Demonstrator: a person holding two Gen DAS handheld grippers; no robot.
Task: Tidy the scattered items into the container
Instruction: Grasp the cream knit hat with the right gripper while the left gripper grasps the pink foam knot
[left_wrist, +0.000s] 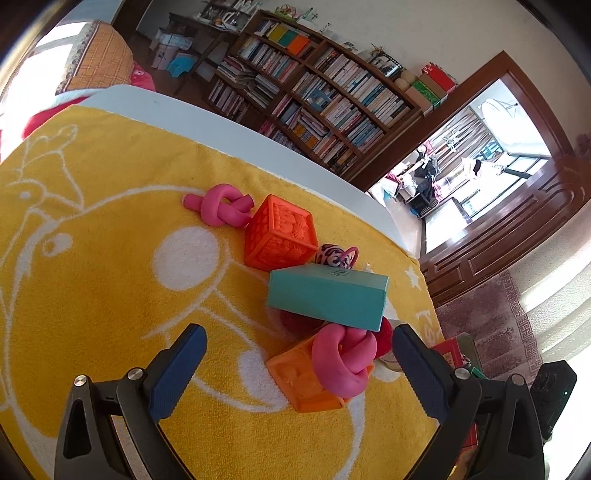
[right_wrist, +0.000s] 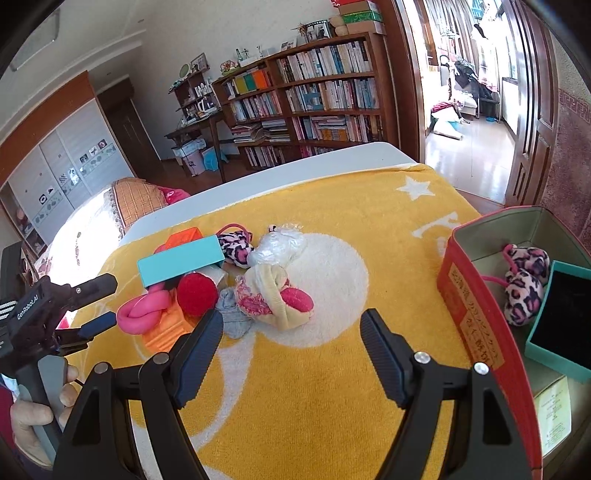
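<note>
1. On the yellow towel (right_wrist: 332, 387), toward nine o'clock, the left gripper (left_wrist: 299, 354) gaped wide, empty, before a pink knot (left_wrist: 341, 363) on an orange cube (left_wrist: 306, 384).
2. At centre, the right gripper (right_wrist: 291, 332) stood wide, holding nothing, near a cream sock bundle (right_wrist: 275, 295).
3. At three o'clock sat the red container (right_wrist: 476, 314), a leopard plush (right_wrist: 524, 284) inside.

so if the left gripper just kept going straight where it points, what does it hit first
Most likely the nearer pink knot on the orange block, between the left gripper's open jaws; depth is hard to judge.
</note>
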